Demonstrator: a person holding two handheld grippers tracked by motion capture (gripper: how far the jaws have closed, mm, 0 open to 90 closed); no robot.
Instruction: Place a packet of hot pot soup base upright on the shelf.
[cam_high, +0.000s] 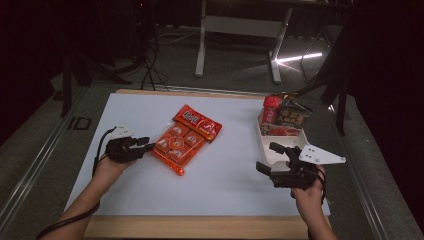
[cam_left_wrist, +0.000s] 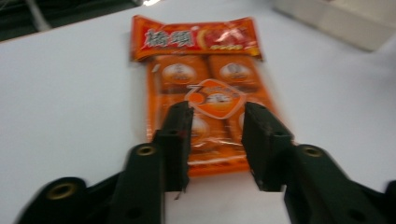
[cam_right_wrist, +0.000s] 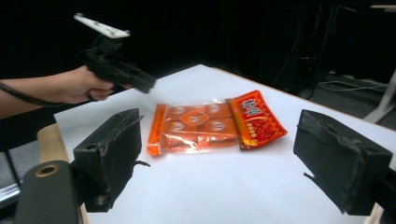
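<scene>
An orange snack packet (cam_high: 180, 142) with a red header lies flat on the white sheet, left of the middle. My left gripper (cam_high: 147, 144) hovers at its left end. In the left gripper view the jaws (cam_left_wrist: 215, 121) stand a narrow gap apart over the packet's near end (cam_left_wrist: 205, 93), with nothing pinched between the pads. My right gripper (cam_high: 266, 156) is at the right, next to the white tray, jaws wide apart. In the right gripper view it (cam_right_wrist: 219, 154) faces the packet (cam_right_wrist: 201, 123) from a distance, and the left gripper (cam_right_wrist: 149, 86) shows beyond.
A white tray (cam_high: 290, 141) at the right holds a red packet (cam_high: 271, 110) and a dark packet (cam_high: 292, 116). The white sheet (cam_high: 235, 175) covers the table; a wooden edge (cam_high: 200, 227) runs along the front. A table frame stands on the floor behind.
</scene>
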